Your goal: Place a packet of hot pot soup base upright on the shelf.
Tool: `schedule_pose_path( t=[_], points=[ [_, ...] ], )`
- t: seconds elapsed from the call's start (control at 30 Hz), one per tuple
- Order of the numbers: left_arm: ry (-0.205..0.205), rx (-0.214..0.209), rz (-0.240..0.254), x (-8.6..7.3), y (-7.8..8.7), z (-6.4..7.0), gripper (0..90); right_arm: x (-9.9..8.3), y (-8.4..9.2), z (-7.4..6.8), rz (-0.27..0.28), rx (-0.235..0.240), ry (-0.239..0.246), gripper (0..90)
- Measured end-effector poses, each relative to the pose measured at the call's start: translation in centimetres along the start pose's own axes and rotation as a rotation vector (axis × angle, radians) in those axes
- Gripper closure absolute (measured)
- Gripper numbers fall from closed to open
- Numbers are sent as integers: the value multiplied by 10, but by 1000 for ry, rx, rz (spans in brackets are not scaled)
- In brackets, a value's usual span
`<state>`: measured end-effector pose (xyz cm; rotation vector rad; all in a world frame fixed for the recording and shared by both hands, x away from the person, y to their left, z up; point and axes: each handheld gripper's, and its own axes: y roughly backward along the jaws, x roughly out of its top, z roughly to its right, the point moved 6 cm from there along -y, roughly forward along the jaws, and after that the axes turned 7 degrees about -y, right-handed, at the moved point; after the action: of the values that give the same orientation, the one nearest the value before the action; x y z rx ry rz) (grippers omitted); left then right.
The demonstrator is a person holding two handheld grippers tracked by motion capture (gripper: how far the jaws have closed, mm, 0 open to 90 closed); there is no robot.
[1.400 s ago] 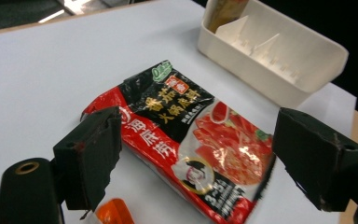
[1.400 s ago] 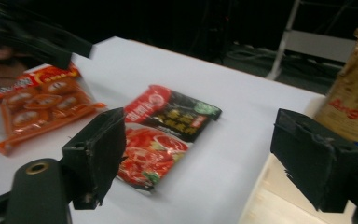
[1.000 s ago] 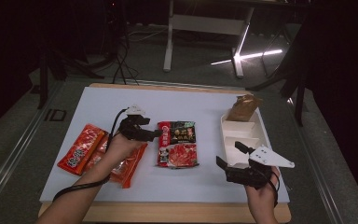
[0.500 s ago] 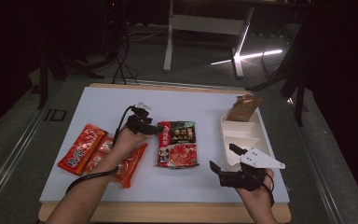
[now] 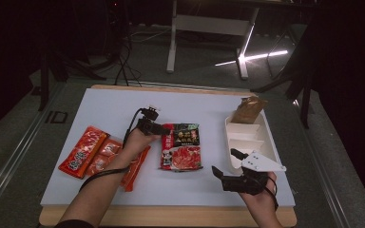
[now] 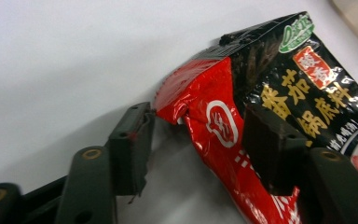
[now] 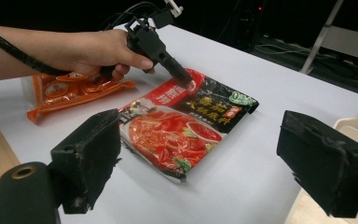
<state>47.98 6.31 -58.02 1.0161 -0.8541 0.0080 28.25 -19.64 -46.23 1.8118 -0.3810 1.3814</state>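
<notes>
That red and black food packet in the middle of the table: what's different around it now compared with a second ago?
The left gripper has come down onto the packet, and its jaws have just been closing around the packet's red corner, which now sits between them, not yet pinched. The packet, the orange packets, the white tray and the right gripper stayed put.

Sauce pouch [image 5: 181, 147] flat at desk [image 5: 114, 107] centre. Left of it, overlapping packets [image 5: 100, 154]; right, tray [image 5: 247, 137] w/ bag [image 5: 248, 110] at far end. Left hand-held gripper [image 5: 164, 129] at pouch's far-left corner; right hand-held gripper [image 5: 225, 164] near tray's near end.
</notes>
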Motion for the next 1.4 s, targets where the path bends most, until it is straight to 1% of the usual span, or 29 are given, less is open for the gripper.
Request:
schedule_pose_path(
  t=[0.07, 0.1, 0.13, 0.17, 0.27, 0.4, 0.43, 0.47, 0.5, 0.53, 0.57, 0.6, 0.63, 0.7, 0.83, 0.93, 1.0, 1.03, 1.1, 1.13, 1.2, 1.23, 1.27, 1.3, 1.4],
  points=[
    [0, 0, 0, 0, 0, 0, 454, 0, 0, 0, -1, 1, -1, 134],
    [-1, 16, 0, 1, -1, -1, 454, 0, 0, 0, -1, 1, -1, 134],
    [7, 16, 1, 1, -2, -1, 483, 0, 0, 1, -2, -2, -2, 136],
    [14, 19, -5, 1, -3, -1, 483, 0, -1, 1, -1, 1, -3, 136],
    [7, 34, -9, 4, -6, 0, 495, 0, -2, 1, -6, 0, -3, 139],
    [-46, 72, -25, 4, -8, 3, 516, -1, -2, 0, -9, -1, 2, 140],
    [-80, 89, -39, 4, -8, 5, 519, -1, -3, 0, -15, -1, -1, 141],
    [-104, 94, -51, 4, -8, 7, 519, -1, -3, 0, -15, -1, -1, 141],
    [-115, 86, -60, 4, -8, 10, 567, -1, -3, 1, -12, -2, -1, 142],
    [-125, 92, -66, 4, -9, 12, 609, -1, -3, 1, -13, -2, -1, 142],
    [-123, 87, -72, 4, -9, 13, 645, -1, -3, 1, -13, -4, -1, 142],
    [-126, 97, -74, 5, -9, 13, 702, -1, -4, 1, -14, -6, -2, 142],
    [-124, 91, -72, 5, -9, 12, 737, -1, -4, 2, -17, -4, -4, 143],
    [-100, 66, -56, 5, -7, 12, 790, -1, -4, 2, -18, -3, -8, 143],
    [-56, 50, -5, 6, -3, 13, 842, -1, -4, 4, -19, -6, -22, 143],
    [-65, 45, 20, 9, 3, 17, 853, 0, -3, 6, -15, -6, -29, 143],
    [-87, 54, 30, 12, 8, 21, 863, 1, -2, 7, -9, -18, -25, 142],
    [-83, 53, 45, 13, 10, 23, 866, 3, -1, 9, -5, -16, -34, 142],
    [-104, 57, 65, 16, 16, 27, 868, 3, 0, 10, 1, -23, -39, 142],
    [-100, 50, 79, 17, 20, 29, 869, 4, 0, 11, 2, -21, -44, 136],
    [-111, 48, 93, 19, 26, 32, 871, 4, 1, 13, -4, -12, -61, 109],
    [-113, 44, 104, 19, 29, 34, 870, 4, 1, 13, -6, 1, -64, 109],
    [-116, 40, 111, 20, 32, 36, 871, 4, 1, 13, -8, 2, -63, 109],
    [-116, 35, 121, 20, 34, 38, 871, 4, 2, 14, -11, -8, -57, 109],
    [-132, 24, 146, 22, 43, 43, 872, 7, 4, 16, 10, -23, -34, 117]
  ],
)
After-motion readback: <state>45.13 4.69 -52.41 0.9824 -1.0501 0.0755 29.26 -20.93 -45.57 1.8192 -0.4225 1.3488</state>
